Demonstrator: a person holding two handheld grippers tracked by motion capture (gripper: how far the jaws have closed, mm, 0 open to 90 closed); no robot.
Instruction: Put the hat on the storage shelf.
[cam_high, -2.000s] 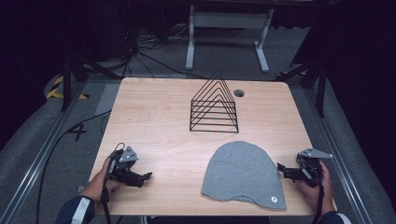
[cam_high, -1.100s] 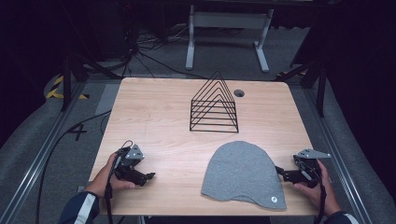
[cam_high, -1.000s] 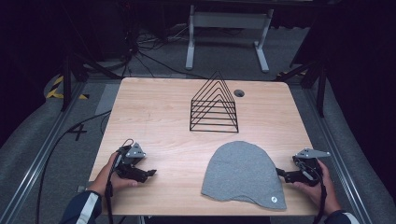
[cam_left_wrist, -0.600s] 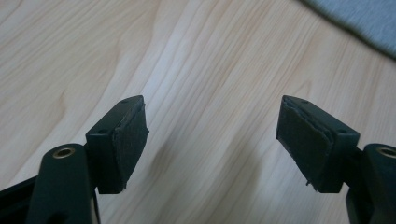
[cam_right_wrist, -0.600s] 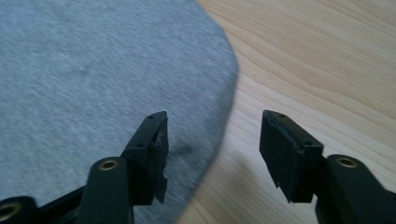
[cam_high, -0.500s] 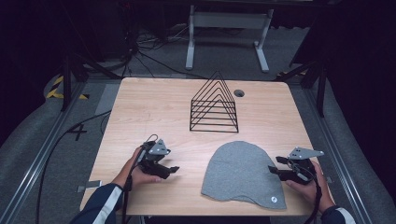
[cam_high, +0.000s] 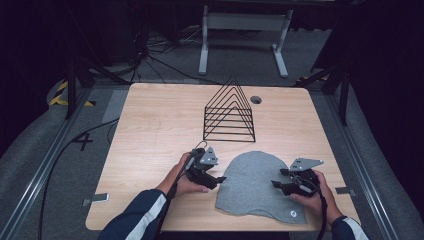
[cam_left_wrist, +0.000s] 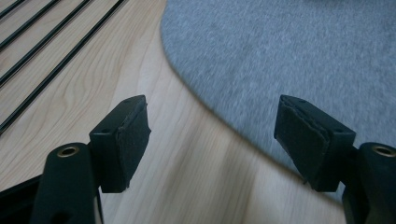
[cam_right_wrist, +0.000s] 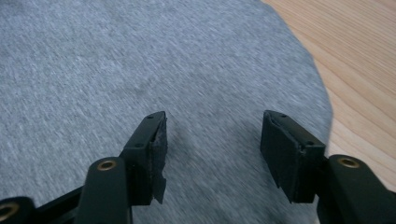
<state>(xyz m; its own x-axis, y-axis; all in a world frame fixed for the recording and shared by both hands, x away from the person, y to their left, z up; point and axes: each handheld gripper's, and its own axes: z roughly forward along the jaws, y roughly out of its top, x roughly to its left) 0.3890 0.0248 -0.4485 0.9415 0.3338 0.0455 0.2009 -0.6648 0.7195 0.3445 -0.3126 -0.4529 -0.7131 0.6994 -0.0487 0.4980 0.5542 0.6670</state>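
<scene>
Both claws agape at beanie (cam_high: 258, 186)

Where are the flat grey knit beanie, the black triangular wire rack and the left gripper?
Flat grey knit beanie (cam_high: 252, 180): high view, middle of its fabric.
Black triangular wire rack (cam_high: 229, 112): high view, centre of its wire frames.
Left gripper (cam_left_wrist: 212, 140): left gripper view, midway between its open fingertips.

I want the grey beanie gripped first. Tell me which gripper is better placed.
Probably the right gripper: its open jaws are already over the grey knitted beanie. The left gripper, also open, straddles the beanie's edge, mostly over the light wooden table.
</scene>
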